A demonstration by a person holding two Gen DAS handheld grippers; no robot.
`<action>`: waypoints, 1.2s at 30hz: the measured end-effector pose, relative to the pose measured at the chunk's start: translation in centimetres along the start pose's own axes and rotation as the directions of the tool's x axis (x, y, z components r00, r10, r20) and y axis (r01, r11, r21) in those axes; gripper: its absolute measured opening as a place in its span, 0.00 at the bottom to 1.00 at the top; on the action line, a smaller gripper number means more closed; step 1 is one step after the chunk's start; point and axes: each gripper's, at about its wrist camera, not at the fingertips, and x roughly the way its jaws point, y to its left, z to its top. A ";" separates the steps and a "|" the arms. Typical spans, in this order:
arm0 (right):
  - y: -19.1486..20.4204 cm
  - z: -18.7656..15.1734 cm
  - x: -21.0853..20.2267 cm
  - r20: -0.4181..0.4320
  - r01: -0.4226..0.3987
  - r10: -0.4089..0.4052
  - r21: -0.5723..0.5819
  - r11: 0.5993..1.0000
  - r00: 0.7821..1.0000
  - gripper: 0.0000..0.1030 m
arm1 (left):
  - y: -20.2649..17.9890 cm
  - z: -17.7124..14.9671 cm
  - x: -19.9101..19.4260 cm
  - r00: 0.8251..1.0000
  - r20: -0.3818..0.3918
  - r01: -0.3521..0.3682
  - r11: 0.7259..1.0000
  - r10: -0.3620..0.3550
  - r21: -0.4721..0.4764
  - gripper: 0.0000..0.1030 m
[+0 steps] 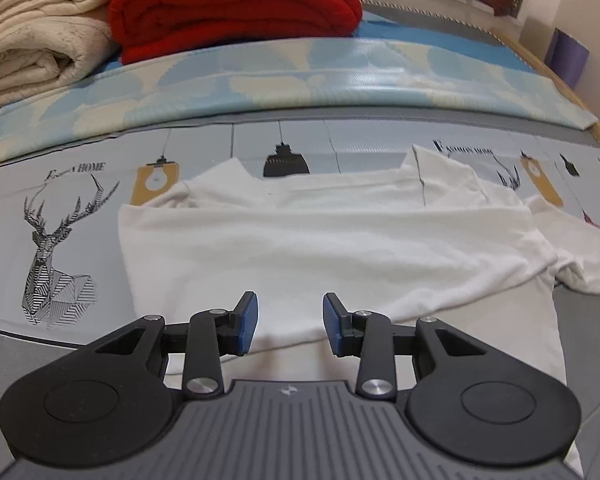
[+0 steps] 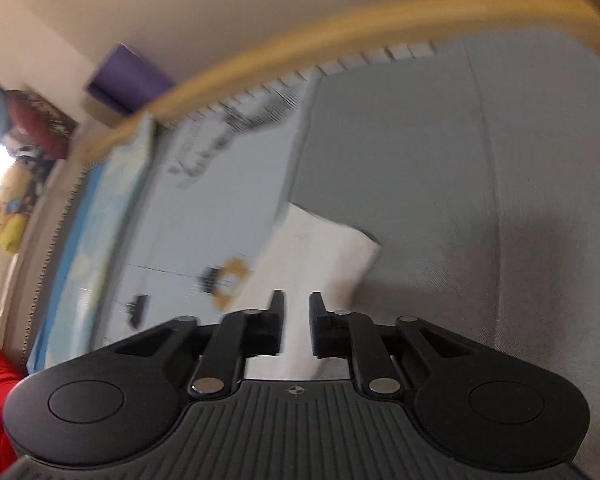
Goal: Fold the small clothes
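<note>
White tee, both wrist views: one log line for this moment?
white tee: half-folded on bed sheet | left tool: open, empty | right tool: open over tee edge | right view blurred

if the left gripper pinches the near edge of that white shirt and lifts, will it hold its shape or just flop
Likely flop: the white shirt lies thin and wrinkled on the bed sheet. Probably light, so it should lift easily. The left gripper is open, so nothing is pinched yet.

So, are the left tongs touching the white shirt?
Cannot tell. In the left wrist view the left tongs stand open over the white shirt; neither contact nor gap shows plainly.
</note>
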 end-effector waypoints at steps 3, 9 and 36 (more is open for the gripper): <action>-1.7 0.2 2.8 -0.007 0.024 -0.024 0.024 0.999 1.000 0.29 | -0.1 -0.4 0.2 1.000 -0.005 -0.003 1.000 0.003 0.014 0.39; -2.4 1.0 4.7 0.039 -0.102 0.098 0.115 0.988 0.994 0.28 | 0.3 -0.8 0.3 1.000 -0.015 -0.010 1.000 0.010 0.017 0.40; 32.0 -42.5 -17.8 -0.579 -0.707 0.472 -0.691 0.150 0.665 0.08 | 18.7 3.1 -4.6 0.997 0.065 -0.008 0.881 0.044 -0.473 0.39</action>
